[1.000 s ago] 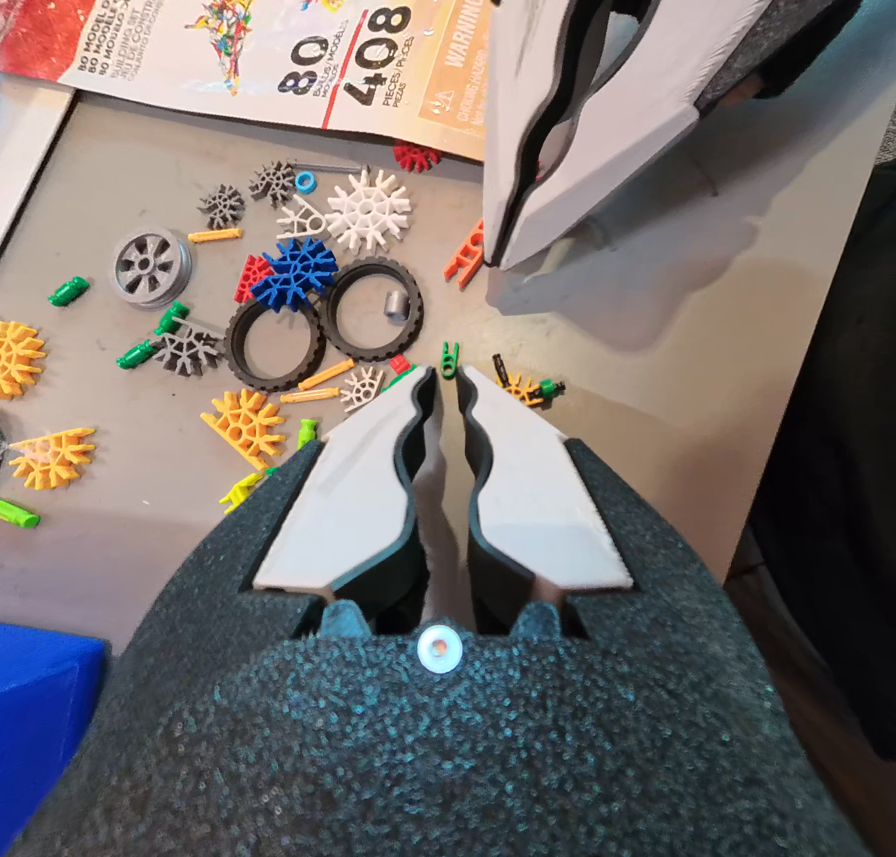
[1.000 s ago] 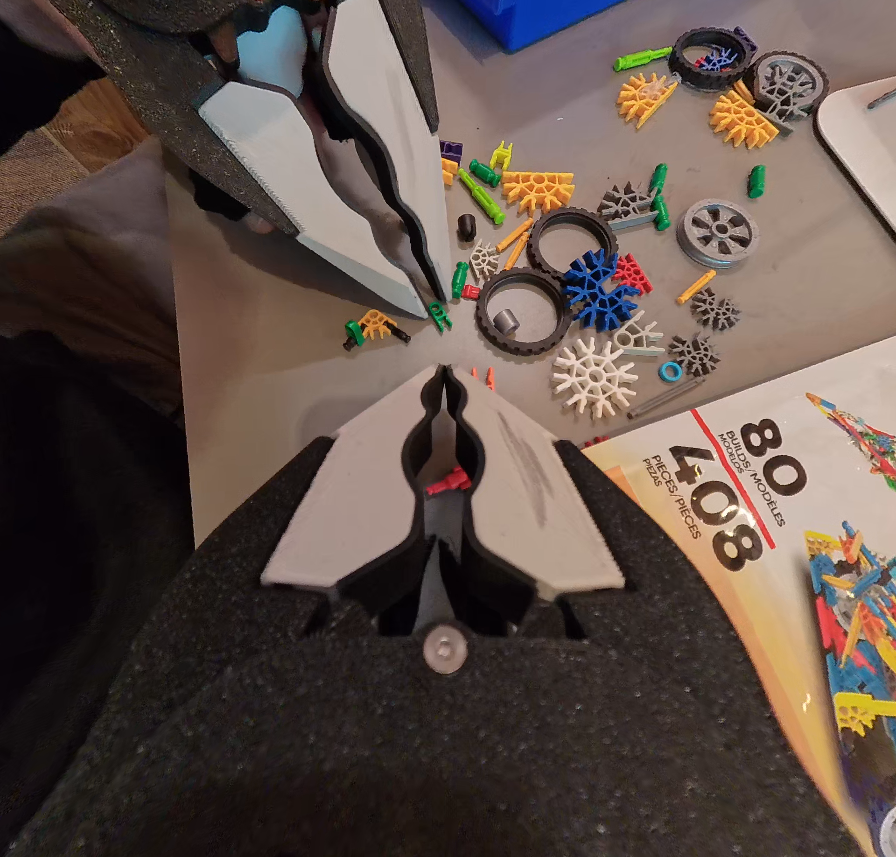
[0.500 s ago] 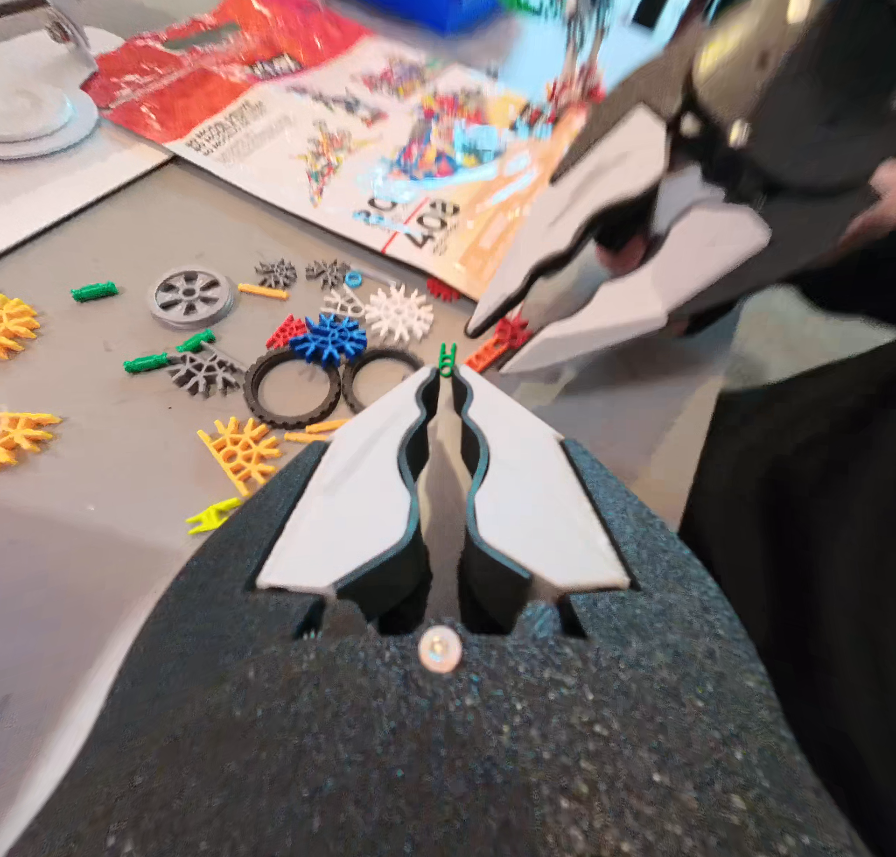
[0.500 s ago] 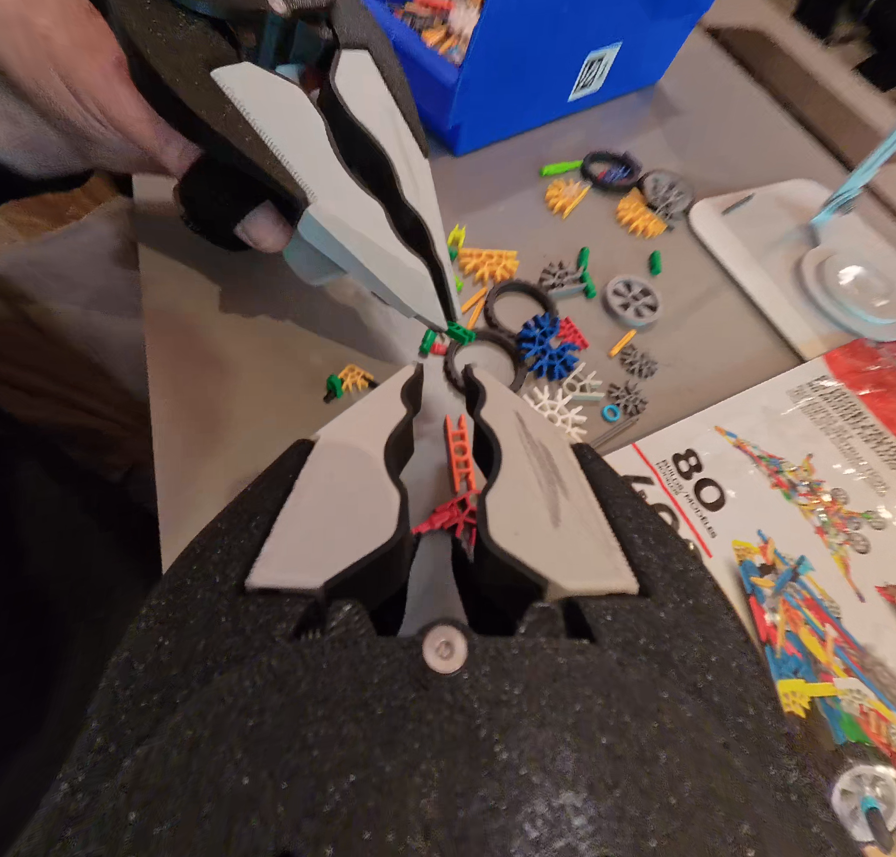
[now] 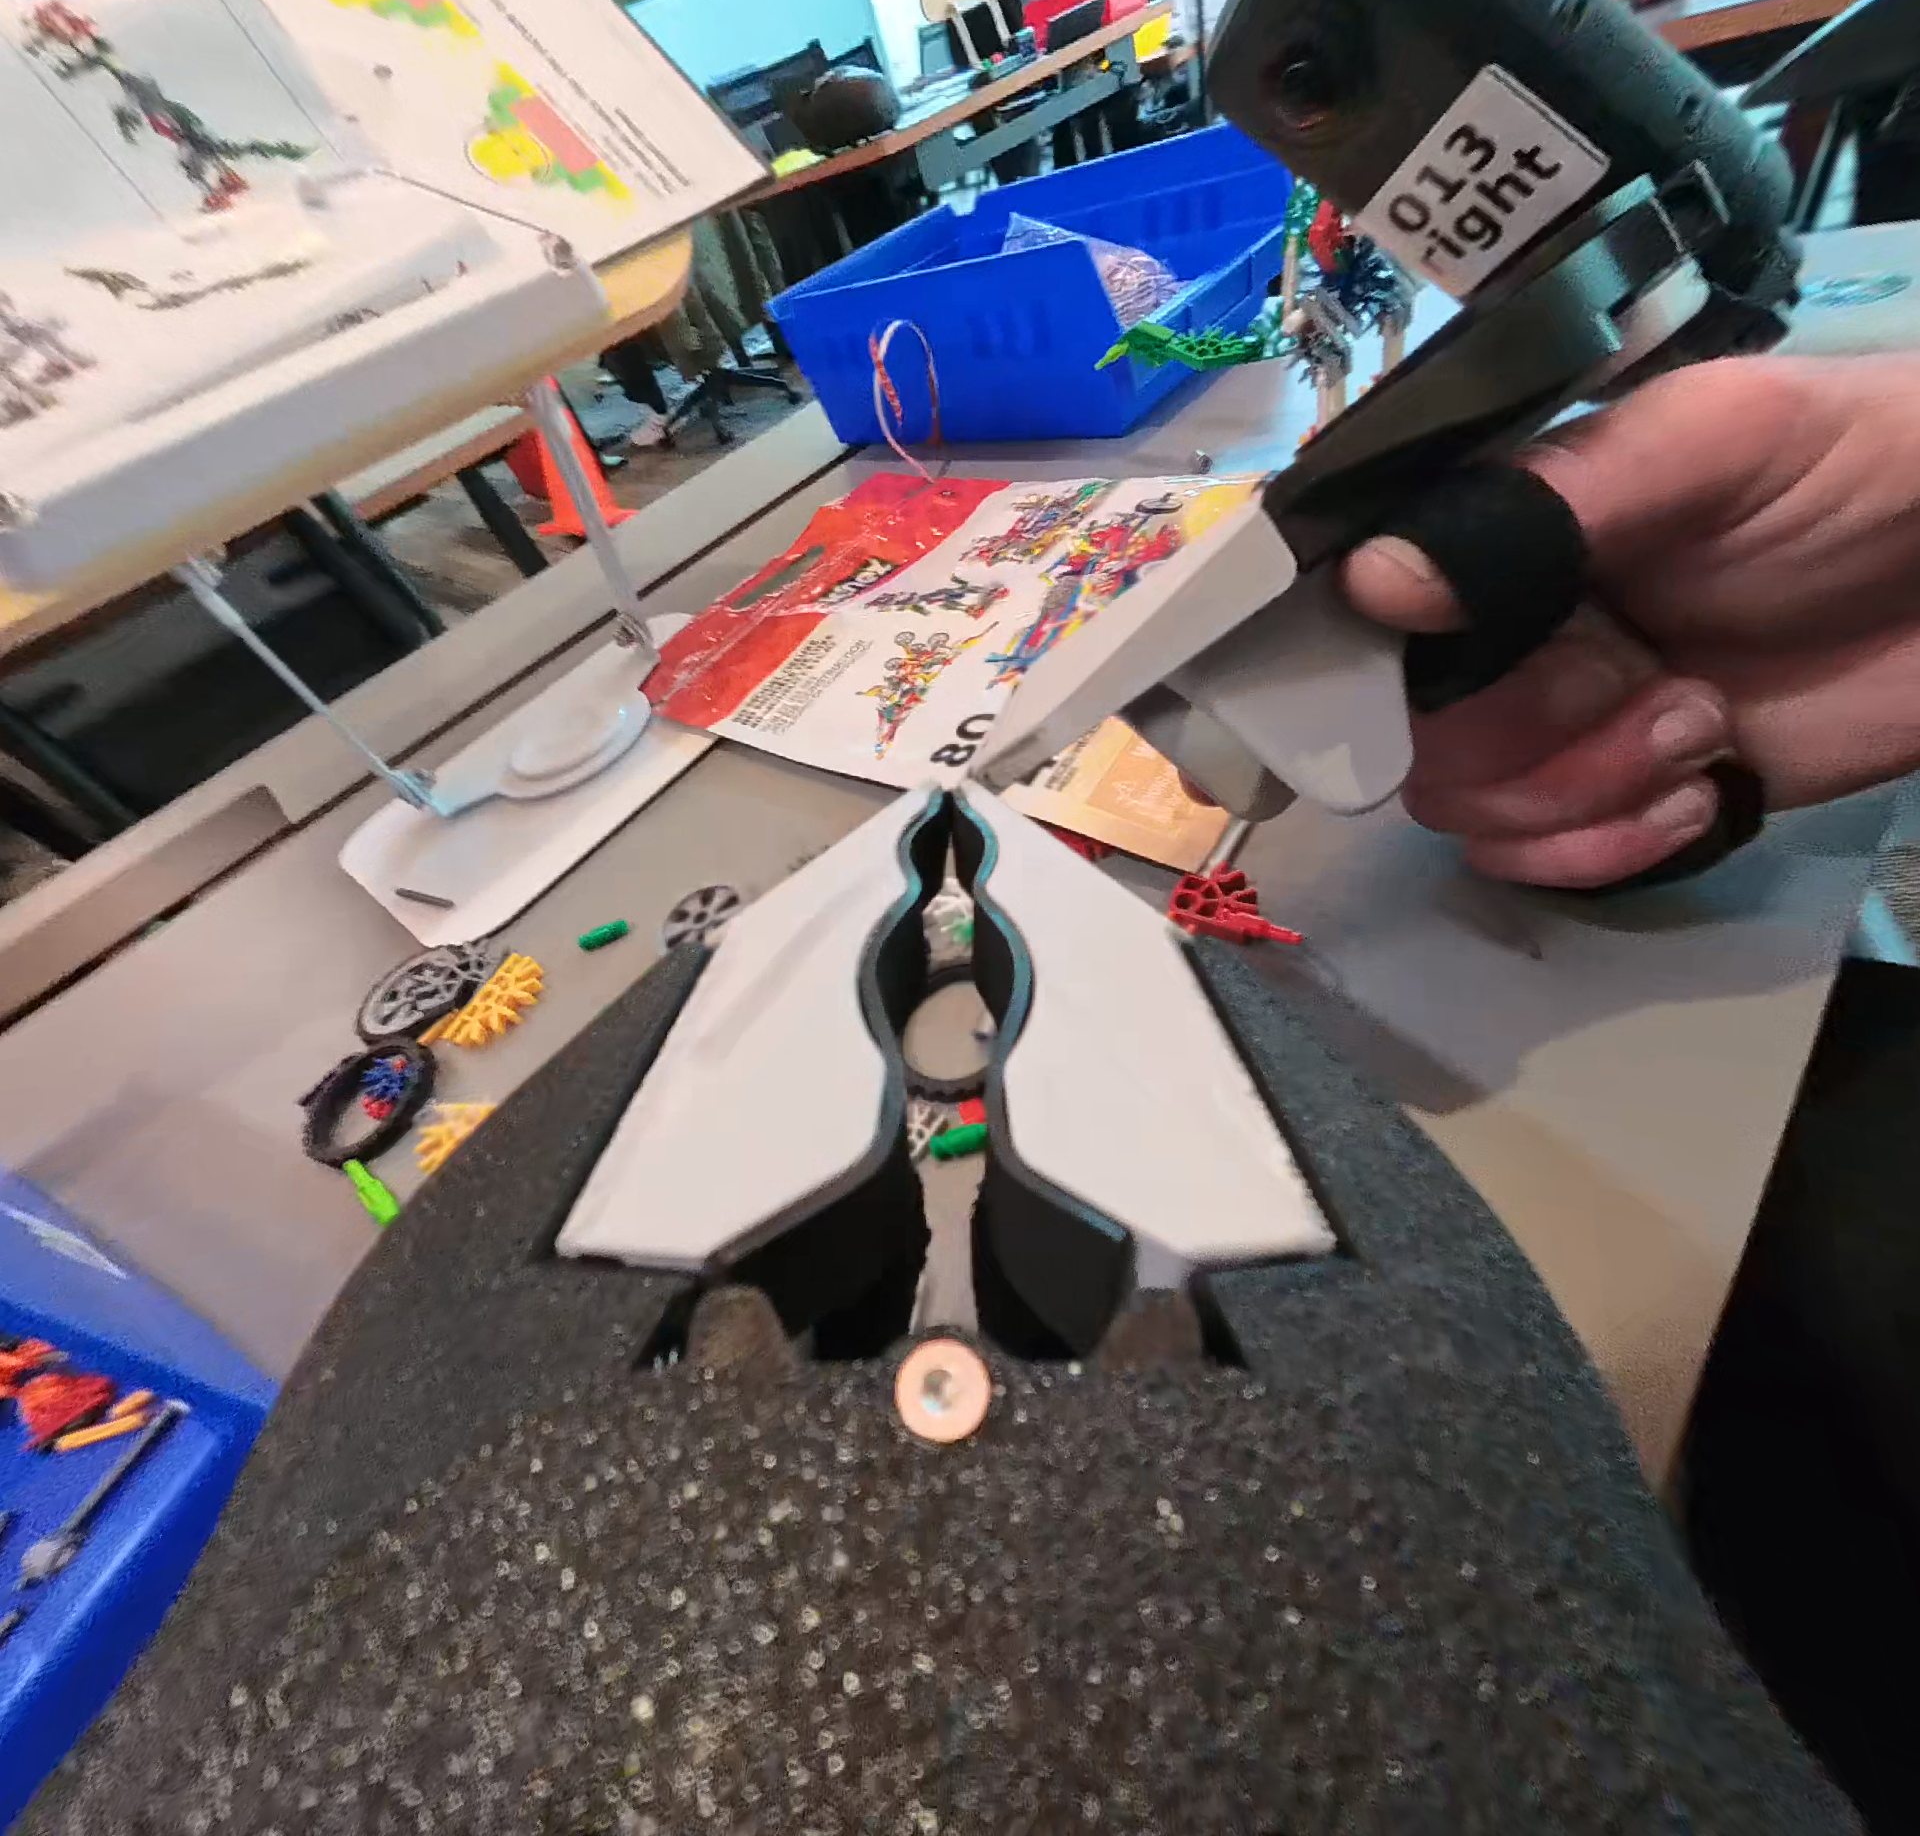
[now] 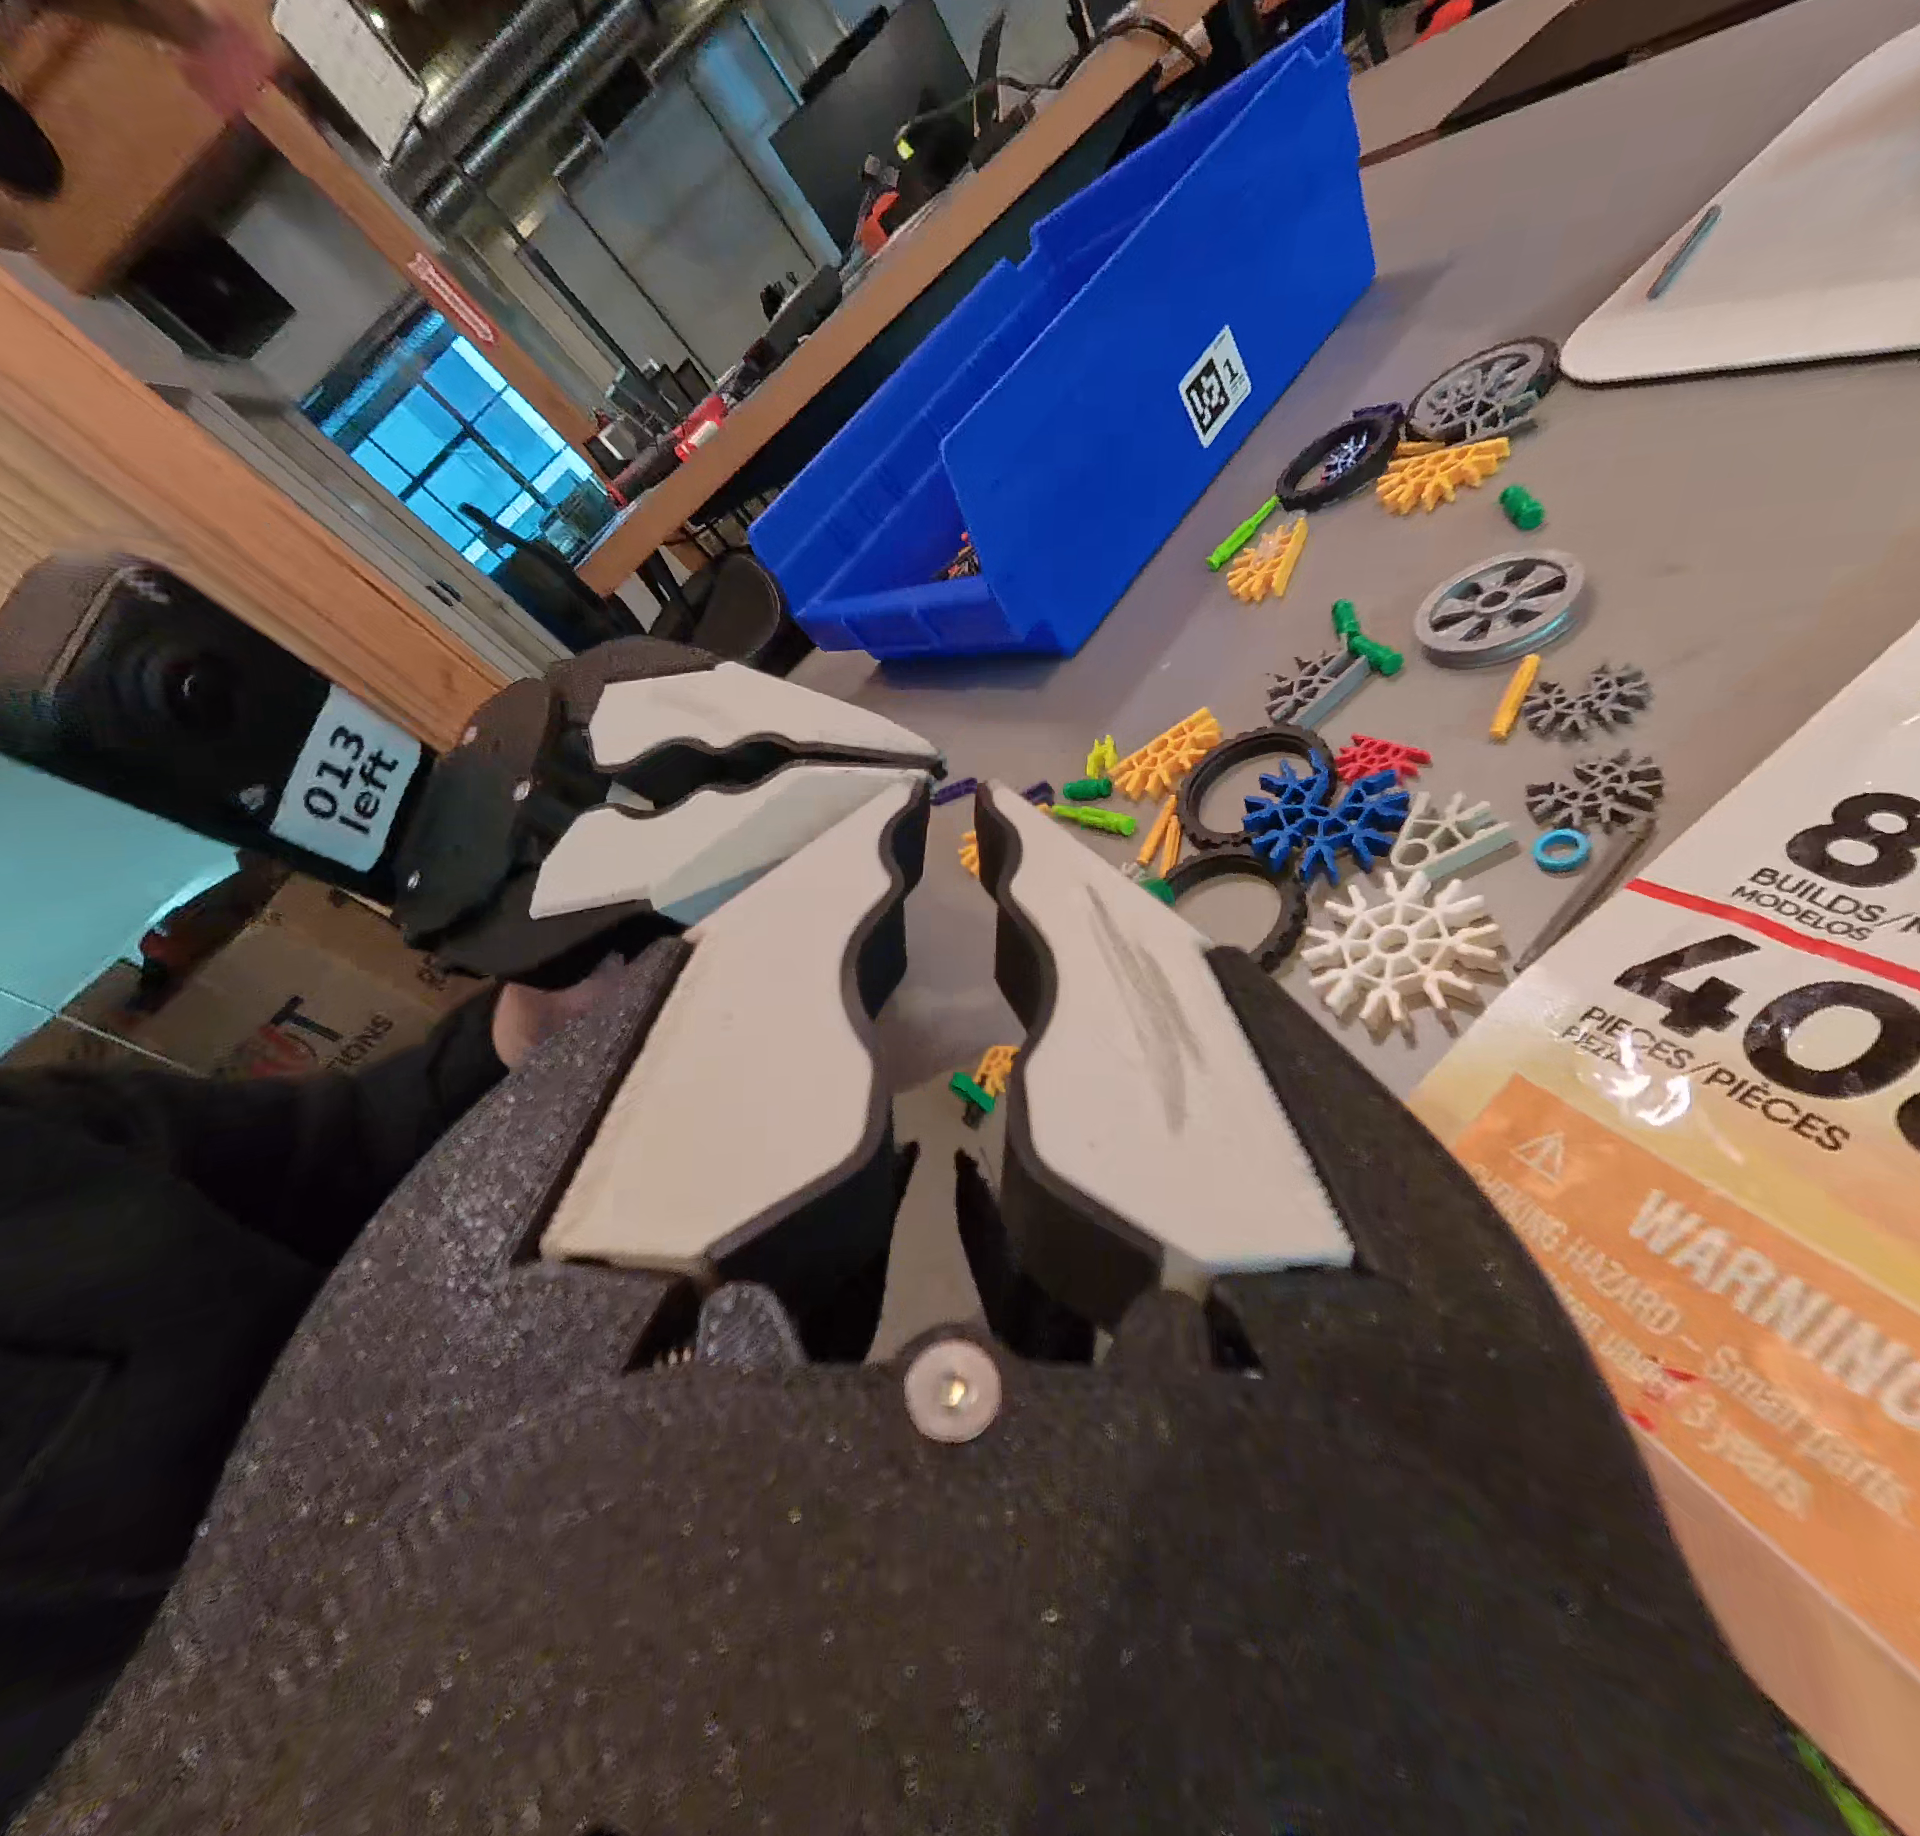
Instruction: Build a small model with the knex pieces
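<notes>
My left gripper (image 5: 948, 799) is held above the grey table (image 5: 1558, 1007) with its fingertips together; nothing shows between them. It also shows in the right wrist view (image 6: 930, 763). My right gripper (image 6: 951, 794) has a narrow gap at its tips and nothing seen in it. A hand (image 5: 1714, 623) holds it, tip to tip with the left one (image 5: 982, 773). A red connector (image 5: 1221, 903) lies on the table below them. Black tyres (image 6: 1247, 789), a blue snowflake piece (image 6: 1320, 815) and a white one (image 6: 1397, 950) lie just beyond.
A blue bin (image 6: 1091, 415) stands at the back, another blue bin (image 5: 83, 1474) near the left gripper. A printed toy bag (image 6: 1714, 1059) lies on the right. A white stand (image 5: 520, 810) holds a sheet (image 5: 260, 176). Grey wheels (image 6: 1496, 607) and yellow pieces (image 6: 1439, 472) are scattered about. Left and right tips are no more than a few centimetres apart. It is some 9 cm from my right tips to the blue snowflake piece (image 6: 1320, 815). From either gripper's tips it is about 10 cm to the red connector (image 5: 1221, 903).
Both grippers have risen from the table and tilted level, tips now meeting. The green clip seen at the left tips half a second ago no longer shows. The right jaws have narrowed.
</notes>
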Motion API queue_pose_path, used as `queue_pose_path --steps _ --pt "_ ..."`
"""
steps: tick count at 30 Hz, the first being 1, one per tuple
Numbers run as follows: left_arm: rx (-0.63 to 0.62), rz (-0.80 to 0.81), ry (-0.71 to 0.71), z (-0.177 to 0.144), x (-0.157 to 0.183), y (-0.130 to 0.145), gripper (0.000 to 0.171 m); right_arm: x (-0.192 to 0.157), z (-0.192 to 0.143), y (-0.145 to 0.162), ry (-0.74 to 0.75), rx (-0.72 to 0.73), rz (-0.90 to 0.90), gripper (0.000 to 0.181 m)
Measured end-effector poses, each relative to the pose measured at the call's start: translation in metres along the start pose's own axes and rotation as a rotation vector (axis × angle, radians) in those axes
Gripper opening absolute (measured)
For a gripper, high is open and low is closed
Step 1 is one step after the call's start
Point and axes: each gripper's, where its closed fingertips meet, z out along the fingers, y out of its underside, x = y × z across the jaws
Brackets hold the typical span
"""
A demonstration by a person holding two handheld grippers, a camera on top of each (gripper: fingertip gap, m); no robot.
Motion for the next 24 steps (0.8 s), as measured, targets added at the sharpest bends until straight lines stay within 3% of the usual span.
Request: queue_pose_path --steps 8,15,24 --pt "-0.100 0.050 -0.035 -0.006 -0.017 0.022 0.000 0.025 -0.017 0.005 0.135 -0.076 -0.097 0.005" --pt "-0.305 0.070 0.062 0.001 -0.014 0.061 0.002 0.055 -0.030 0.017 0.311 -0.290 -0.389 0.006" --pt "-0.355 0.113 0.107 0.012 -0.004 0.067 0.005 0.073 -0.026 0.044 0.398 -0.605 -0.677 0.011"
